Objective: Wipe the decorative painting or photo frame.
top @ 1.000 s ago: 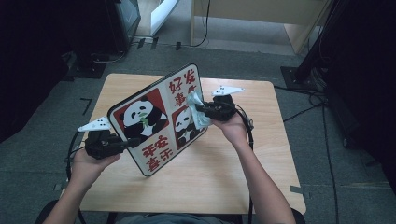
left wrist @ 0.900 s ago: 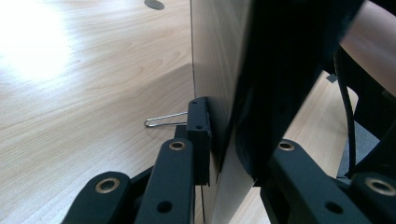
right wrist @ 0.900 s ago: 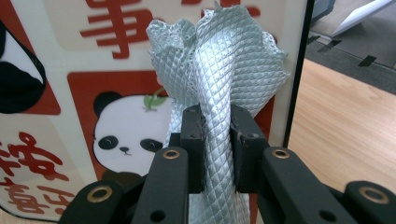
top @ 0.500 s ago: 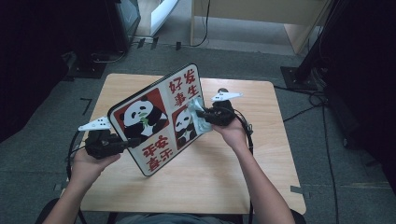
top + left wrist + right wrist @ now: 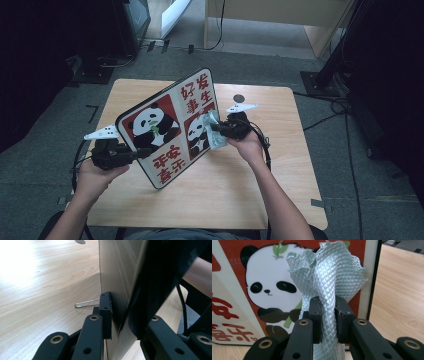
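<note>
Lower now, right claw [image 5: 216,131] over wooden table [image 5: 280,165].

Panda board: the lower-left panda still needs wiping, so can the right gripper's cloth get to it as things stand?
Probably yes. The right gripper holds the cloth against the panda board's face, and nothing lies between it and that panda; the left gripper clamps the board's edge below.

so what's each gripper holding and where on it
The left gripper clamps the panda board by its lower left edge, propping it tilted. The right gripper pinches a bunched pale green cloth around its middle.
</note>
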